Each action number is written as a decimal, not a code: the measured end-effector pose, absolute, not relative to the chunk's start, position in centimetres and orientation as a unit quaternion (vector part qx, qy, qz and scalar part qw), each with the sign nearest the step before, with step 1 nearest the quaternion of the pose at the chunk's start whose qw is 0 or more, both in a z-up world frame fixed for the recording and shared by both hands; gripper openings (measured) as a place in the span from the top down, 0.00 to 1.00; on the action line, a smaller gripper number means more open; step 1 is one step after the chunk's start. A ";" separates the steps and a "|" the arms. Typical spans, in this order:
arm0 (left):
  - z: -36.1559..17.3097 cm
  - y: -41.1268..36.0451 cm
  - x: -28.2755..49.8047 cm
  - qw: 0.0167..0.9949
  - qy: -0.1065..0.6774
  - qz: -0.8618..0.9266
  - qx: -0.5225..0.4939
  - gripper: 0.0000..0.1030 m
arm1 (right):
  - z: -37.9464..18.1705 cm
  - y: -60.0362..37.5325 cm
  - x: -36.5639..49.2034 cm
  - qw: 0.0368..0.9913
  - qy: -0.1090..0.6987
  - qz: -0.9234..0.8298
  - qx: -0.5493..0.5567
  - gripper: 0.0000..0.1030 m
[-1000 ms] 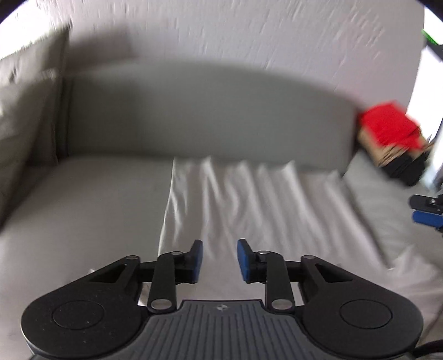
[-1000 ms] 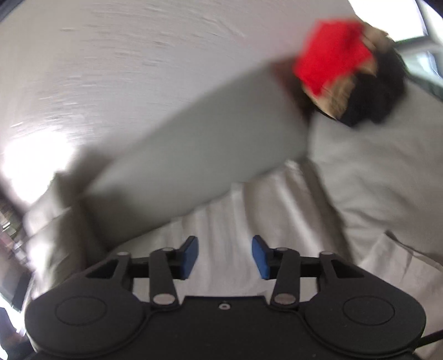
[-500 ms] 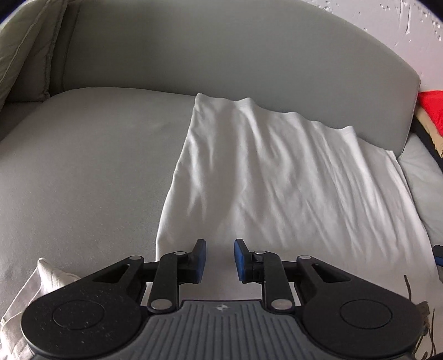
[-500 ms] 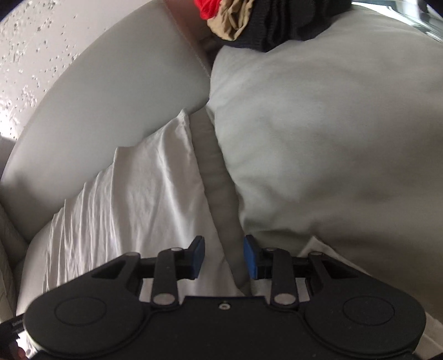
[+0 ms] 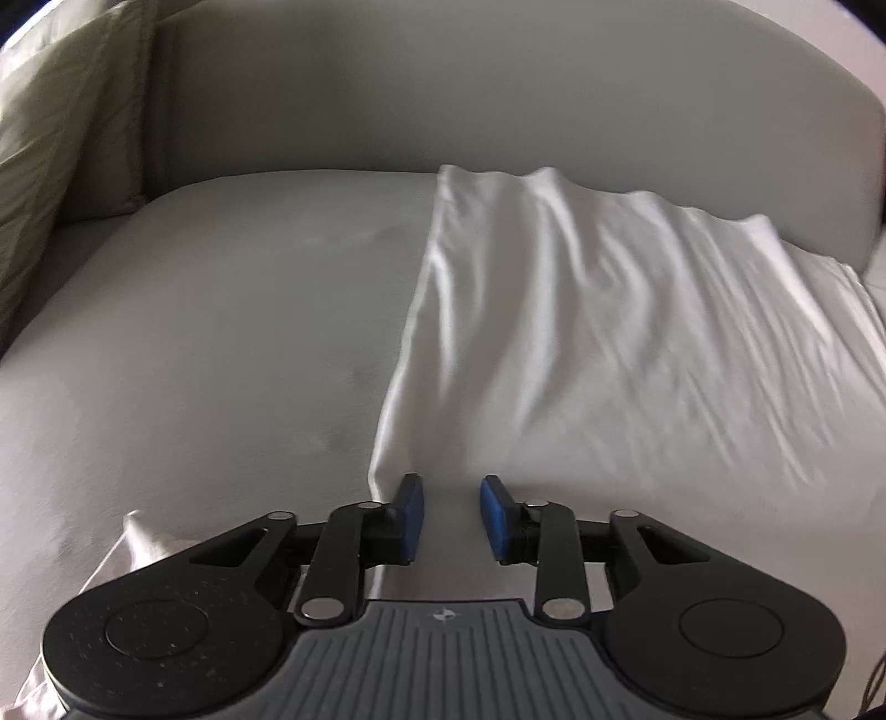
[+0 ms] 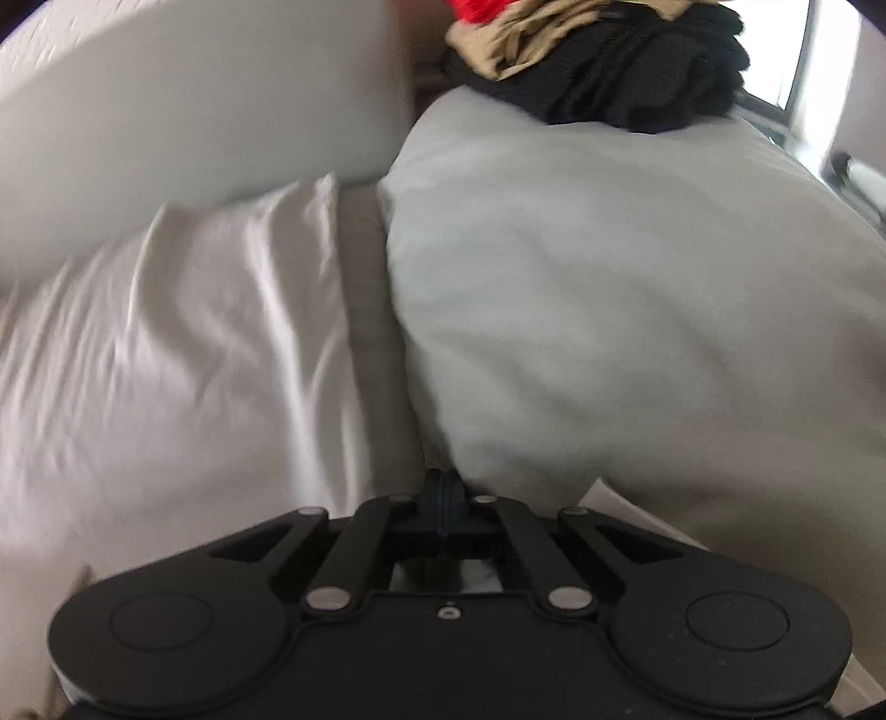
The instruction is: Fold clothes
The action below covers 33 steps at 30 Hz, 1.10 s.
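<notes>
A white garment (image 5: pixel 609 343) is lying spread flat and rippled with creases on the grey sofa seat (image 5: pixel 221 332), its far edge touching the backrest, its right edge beside a cushion (image 6: pixel 637 304).

A grey sofa seat (image 5: pixel 210 343) runs back to a curved grey backrest (image 5: pixel 498 99), with a pale striped cushion (image 5: pixel 50 127) propped in the left corner. A large light-grey pillow (image 6: pixel 609 288) lies at the right end, a window (image 6: pixel 797 50) bright behind it.
</notes>
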<state>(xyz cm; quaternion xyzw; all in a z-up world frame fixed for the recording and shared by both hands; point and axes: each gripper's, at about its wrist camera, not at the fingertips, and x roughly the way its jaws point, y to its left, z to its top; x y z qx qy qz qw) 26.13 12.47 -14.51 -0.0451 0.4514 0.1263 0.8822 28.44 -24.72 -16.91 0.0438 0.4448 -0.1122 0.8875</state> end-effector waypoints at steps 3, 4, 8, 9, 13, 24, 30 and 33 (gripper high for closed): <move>-14.1 12.2 25.4 0.883 0.440 0.163 -0.019 0.81 | -16.0 -24.9 27.6 0.896 0.428 -0.108 0.057 1.00; -13.8 12.1 25.2 0.888 0.429 0.168 -0.013 0.82 | -15.4 -25.1 27.0 0.903 0.410 -0.103 0.073 0.98; -12.6 11.3 25.1 0.913 0.393 0.100 -0.043 0.85 | -13.6 -26.2 25.8 0.930 0.326 -0.047 0.163 0.90; -12.6 10.7 25.4 0.914 0.397 0.052 -0.062 0.83 | -13.6 -26.4 26.2 0.924 0.325 -0.007 0.200 0.90; -14.1 7.8 26.9 0.904 0.418 -0.066 -0.069 0.75 | -16.4 -24.3 28.9 0.856 0.397 0.140 0.299 0.90; -15.9 10.7 29.0 0.875 0.395 0.262 0.097 0.76 | -18.6 -28.2 31.0 0.891 0.393 -0.114 0.198 1.00; -11.5 12.3 29.6 0.926 0.352 0.121 -0.066 0.80 | -15.1 -27.0 31.3 0.919 0.295 -0.037 0.259 0.88; -11.2 10.7 31.4 0.933 0.350 -0.003 -0.086 0.79 | -15.2 -25.6 33.6 0.905 0.307 0.056 0.288 0.88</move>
